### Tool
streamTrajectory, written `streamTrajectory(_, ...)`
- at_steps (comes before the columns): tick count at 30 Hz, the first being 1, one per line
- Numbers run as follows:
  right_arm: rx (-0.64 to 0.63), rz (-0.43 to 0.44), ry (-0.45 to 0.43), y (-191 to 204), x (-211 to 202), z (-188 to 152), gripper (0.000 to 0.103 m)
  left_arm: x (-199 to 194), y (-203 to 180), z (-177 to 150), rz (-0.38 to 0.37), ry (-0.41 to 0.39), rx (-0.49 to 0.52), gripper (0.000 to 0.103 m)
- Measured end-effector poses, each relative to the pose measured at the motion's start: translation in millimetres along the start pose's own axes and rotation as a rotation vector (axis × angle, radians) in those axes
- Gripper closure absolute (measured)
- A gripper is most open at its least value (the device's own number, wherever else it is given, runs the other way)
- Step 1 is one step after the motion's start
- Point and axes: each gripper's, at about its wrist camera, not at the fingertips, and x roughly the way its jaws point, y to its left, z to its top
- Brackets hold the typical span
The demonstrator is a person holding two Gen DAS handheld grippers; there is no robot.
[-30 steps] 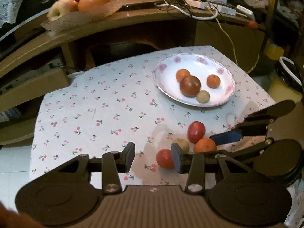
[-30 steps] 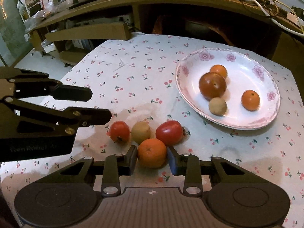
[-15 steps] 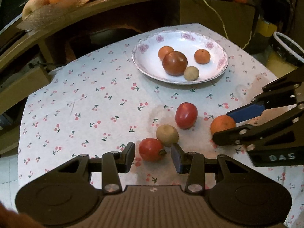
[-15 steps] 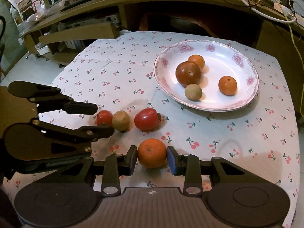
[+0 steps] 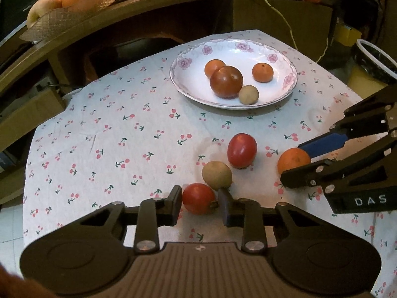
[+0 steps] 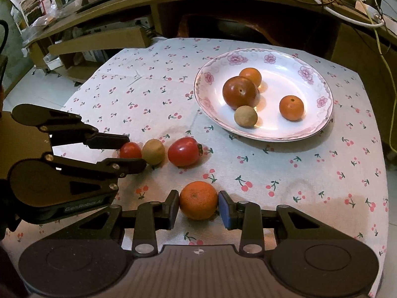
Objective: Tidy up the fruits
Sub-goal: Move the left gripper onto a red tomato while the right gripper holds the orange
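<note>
small tomato (image 6: 130, 150) half hidden behind left tool (image 6: 135, 152)

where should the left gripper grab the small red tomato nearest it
Across its round middle, coming in low from the near side as the left gripper is now. The small red tomato sits between the open jaws, stem end toward the right one. The tan round fruit touches or nearly touches its far side, so a grip from behind would probably bump it; side-to-side looks safest.
</note>
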Motion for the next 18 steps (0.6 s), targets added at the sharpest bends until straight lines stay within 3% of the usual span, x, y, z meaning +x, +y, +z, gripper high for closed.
streamTrajectory(9,-0.014,0.003,0.007,3,-3,-2,0.067,-15,-3,-3,-0.01,-0.011,-0.002,0.067)
streamTrajectory(18,-0.014,0.005,0.013,0,-6,-8,0.067,-2,-1,-7,-0.004,0.019,-0.013,0.066)
